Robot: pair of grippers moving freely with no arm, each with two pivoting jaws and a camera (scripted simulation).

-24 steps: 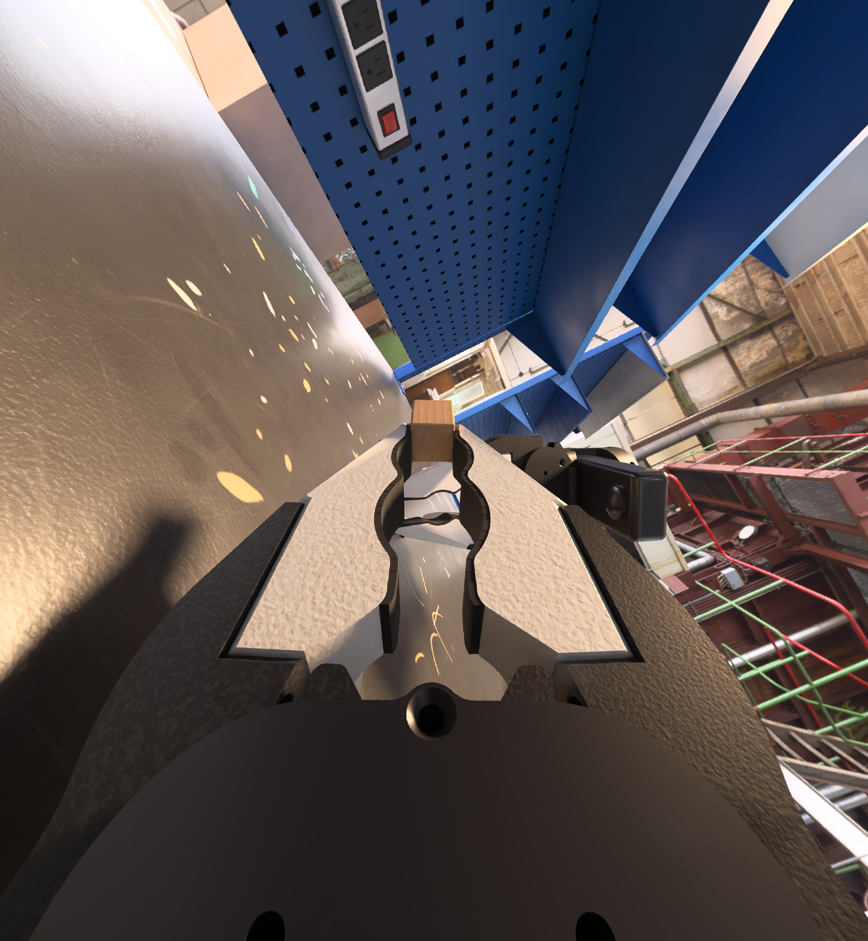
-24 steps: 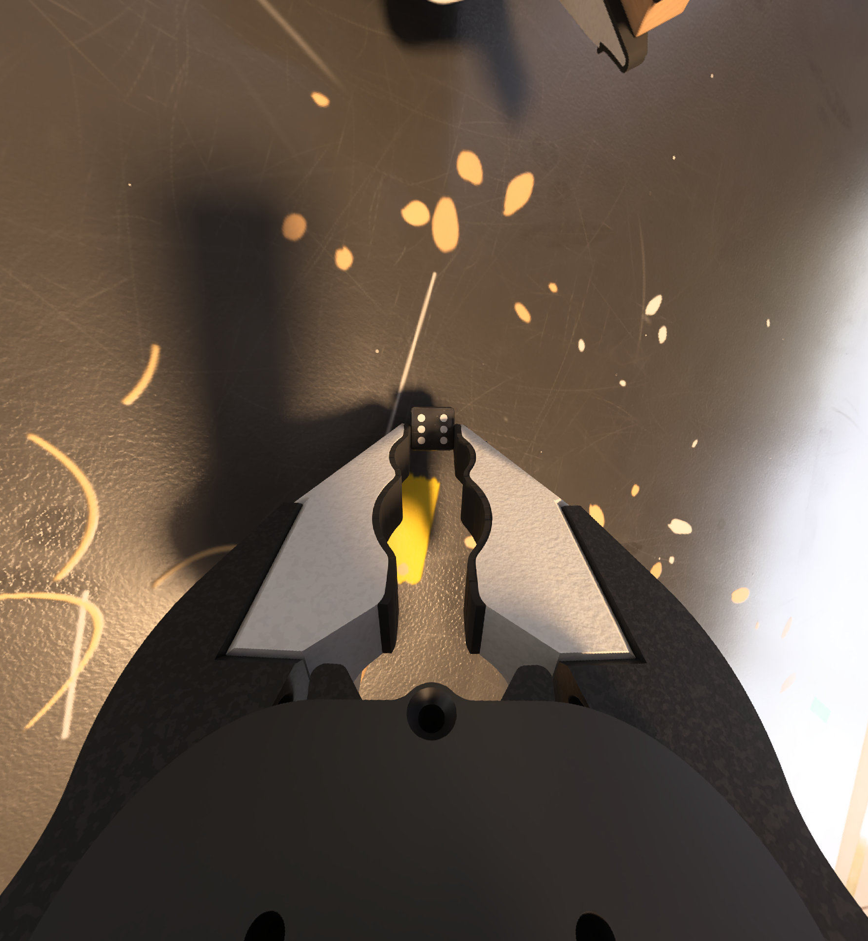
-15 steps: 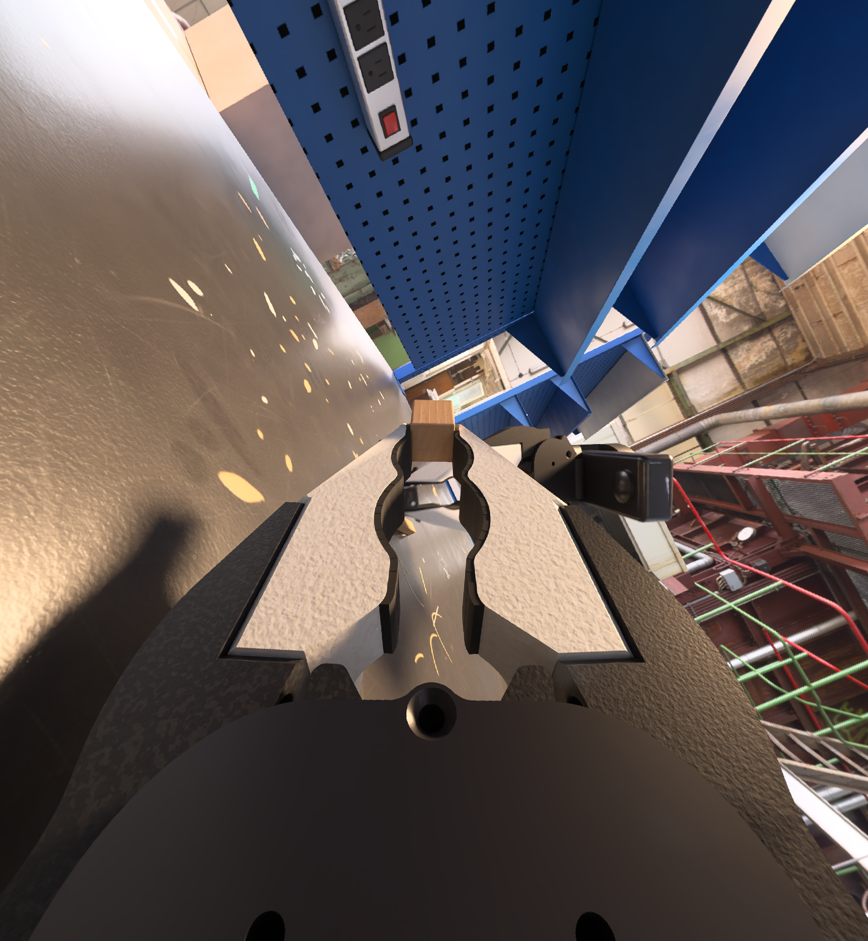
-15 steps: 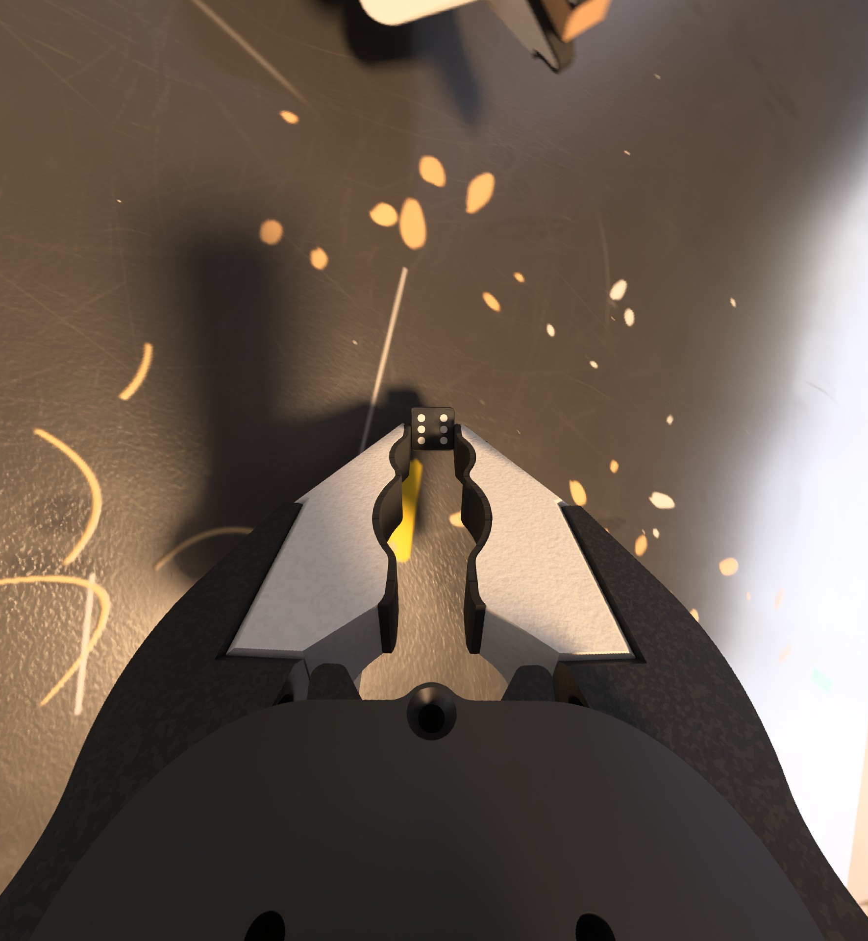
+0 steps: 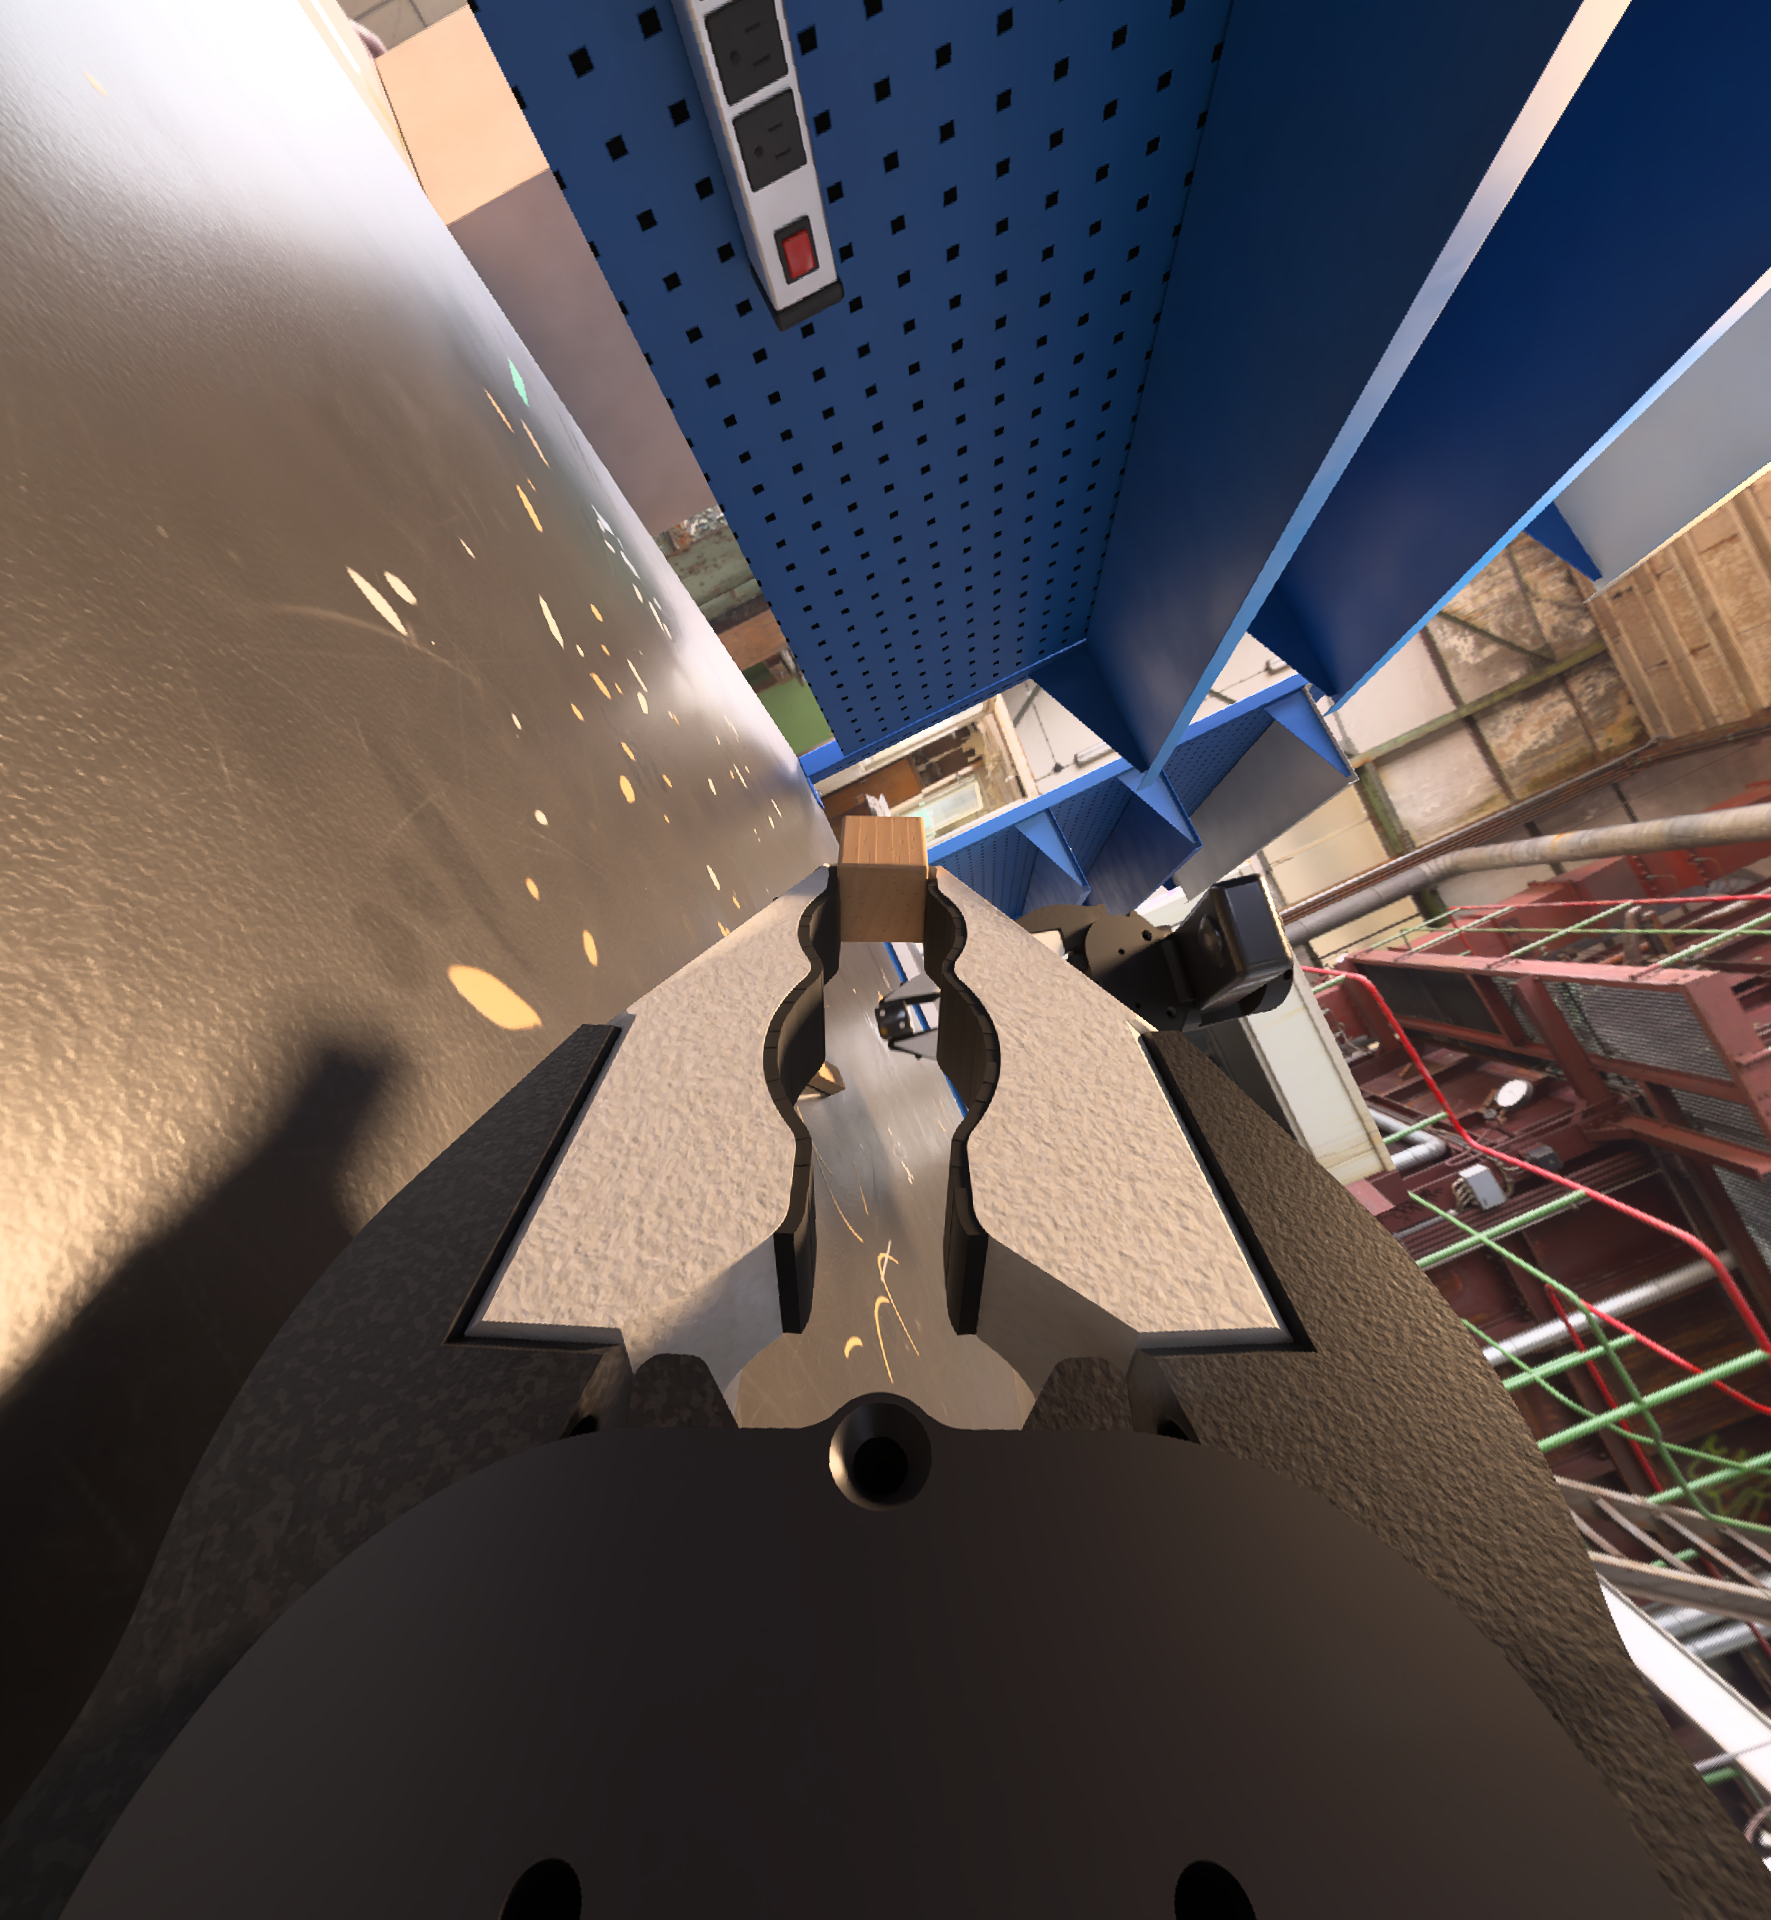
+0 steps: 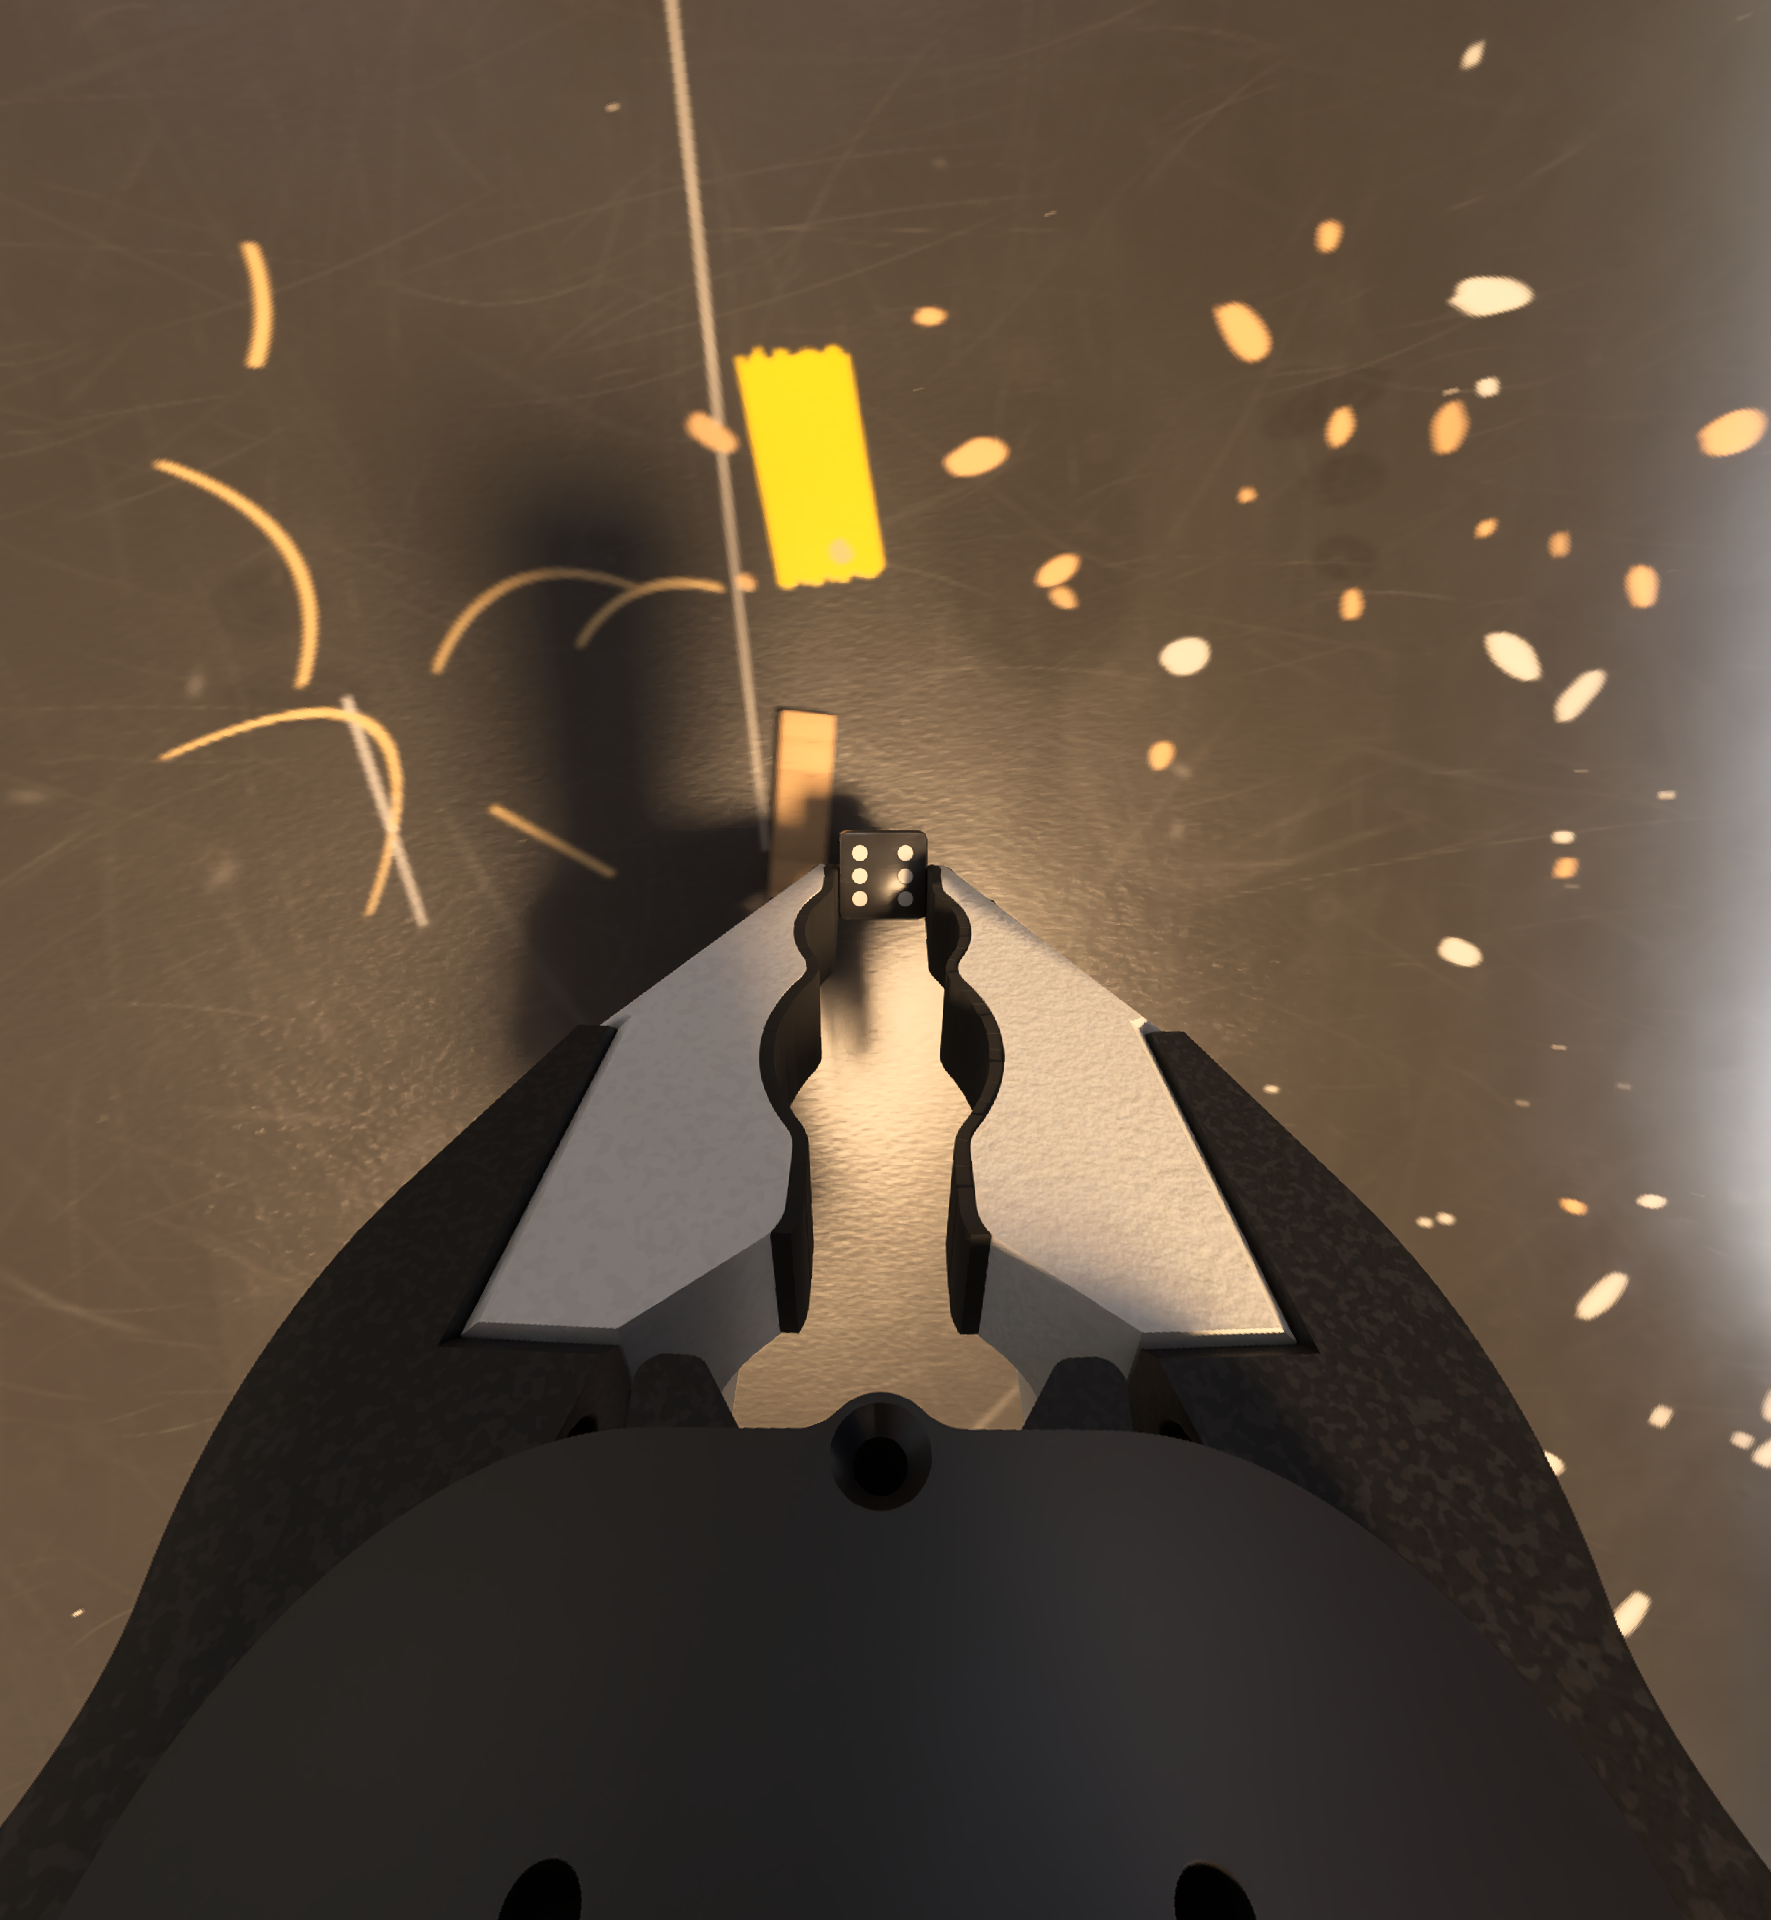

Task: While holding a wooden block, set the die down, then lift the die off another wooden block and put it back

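Observation:
My left gripper [image 5: 882, 914] is shut on a light wooden block [image 5: 881, 878] held at its fingertips above the metal tabletop [image 5: 185, 727]. My right gripper [image 6: 882, 894] is shut on a small black die [image 6: 882, 875] with white pips, low over the tabletop [image 6: 341, 1039]. Another wooden block [image 6: 806, 774], seen as a narrow tan piece, lies on the table just beyond the die, slightly left. In the left wrist view, the right gripper [image 5: 1172, 961] shows beyond my fingers to the right, and the die [image 5: 896, 1023] shows through the gap.
A yellow tape patch [image 6: 808, 468] lies on the table past the second block. A blue pegboard [image 5: 912, 468] with a white power strip [image 5: 767, 156] stands along the table's far side. Scratches and light spots cover the metal surface.
The right gripper has swung with the die: the yellow patch, earlier under its fingers, now lies ahead, and the second block has come into view. The left gripper has left the right view. The left gripper holds still.

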